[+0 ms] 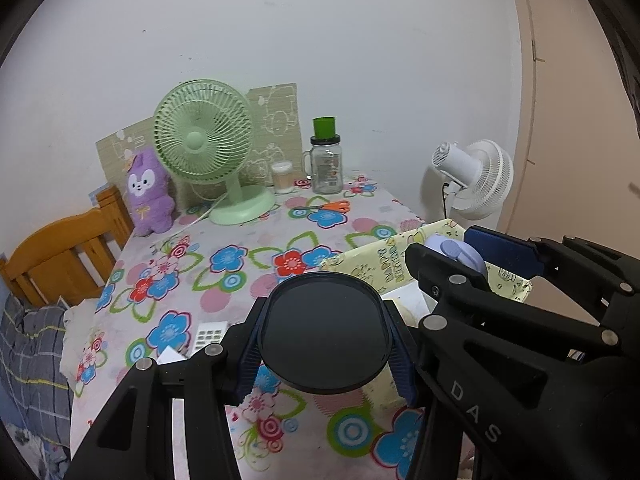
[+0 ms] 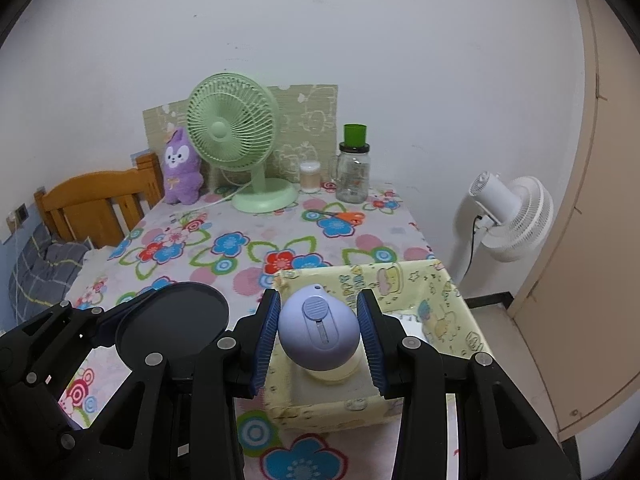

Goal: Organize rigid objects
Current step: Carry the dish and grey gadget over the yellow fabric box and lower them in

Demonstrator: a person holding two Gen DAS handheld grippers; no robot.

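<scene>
Both grippers carry loads: left gripper [image 1: 326, 344] clamps the black round lid [image 1: 324, 332], right gripper [image 2: 320, 338] pinches the lavender egg-shaped device [image 2: 318, 334] above the yellow box [image 2: 448, 300] at near right. Crowded together, my 2 grippers could collide and knock the lid loose.
</scene>
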